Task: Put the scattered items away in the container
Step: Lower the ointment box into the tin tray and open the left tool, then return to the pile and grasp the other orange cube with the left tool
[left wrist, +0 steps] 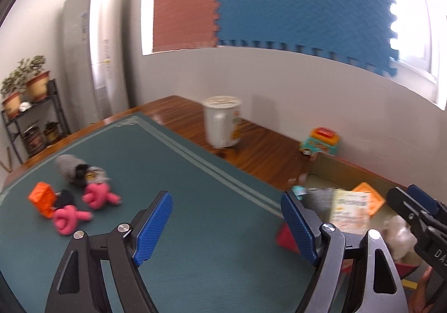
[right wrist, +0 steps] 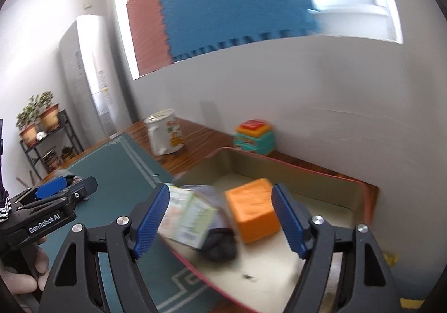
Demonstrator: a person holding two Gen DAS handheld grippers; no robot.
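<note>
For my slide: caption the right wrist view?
Open right gripper over the tin, where an orange block and carton lie.

A wooden table (left wrist: pixel 265 151) is carrying a dark green mat (left wrist: pixel 195 201) with pale border lines. Lying on the mat near its left side are an orange cube (left wrist: pixel 42 197), two pink knotted toys (left wrist: pixel 97 195), a small black item between them and a grey bundle (left wrist: pixel 75 170) lying on its side. On the bare wood by the wall, a white mug (right wrist: pixel 166 135) with a cartoon print is standing upright, and a teal and orange toy (right wrist: pixel 252 137) is sitting near it. A red-rimmed tin container (right wrist: pixel 321 181) is resting at the mat's right edge, just in front of the toy.
</note>
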